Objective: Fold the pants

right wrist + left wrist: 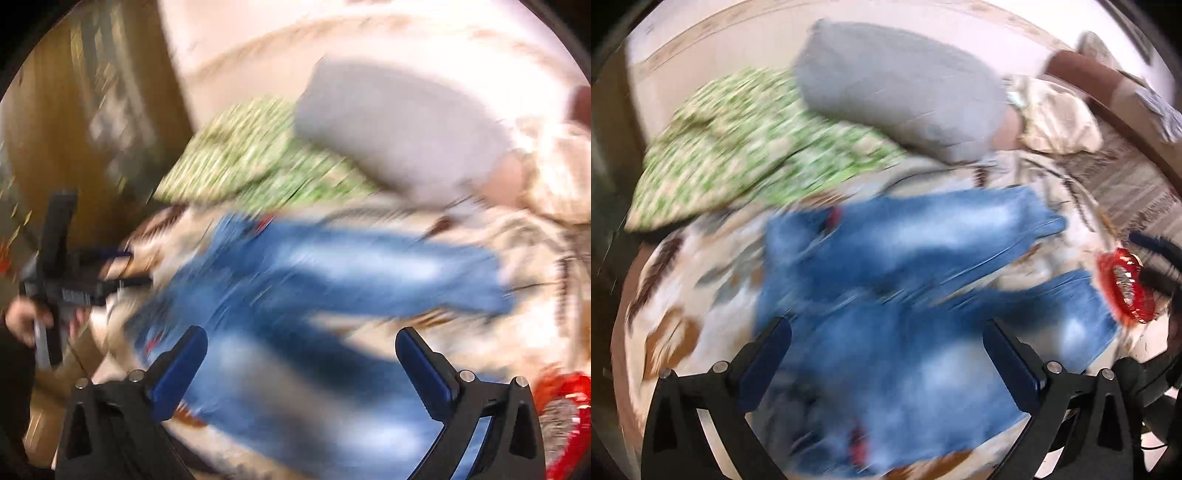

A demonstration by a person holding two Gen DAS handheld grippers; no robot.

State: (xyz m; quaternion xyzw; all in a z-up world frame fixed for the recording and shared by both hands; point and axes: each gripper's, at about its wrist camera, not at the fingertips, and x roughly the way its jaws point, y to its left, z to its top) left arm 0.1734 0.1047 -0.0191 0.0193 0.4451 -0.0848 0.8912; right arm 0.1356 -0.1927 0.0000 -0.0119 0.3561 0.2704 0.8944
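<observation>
A pair of blue jeans (905,295) lies spread on a patterned bedsheet (701,266), its two legs splayed apart to the right. My left gripper (886,332) is open and empty above the jeans. My right gripper (301,343) is also open and empty above the jeans (332,280). The left gripper shows in the right wrist view (110,269) at the left edge, held in a hand. Both views are blurred by motion.
A green patterned pillow (750,140) and a grey pillow (905,85) lie at the bed's far side. A beige cloth (1056,118) lies at the far right. A red object (1126,288) sits by the jeans' leg ends. A wooden door (92,110) stands left.
</observation>
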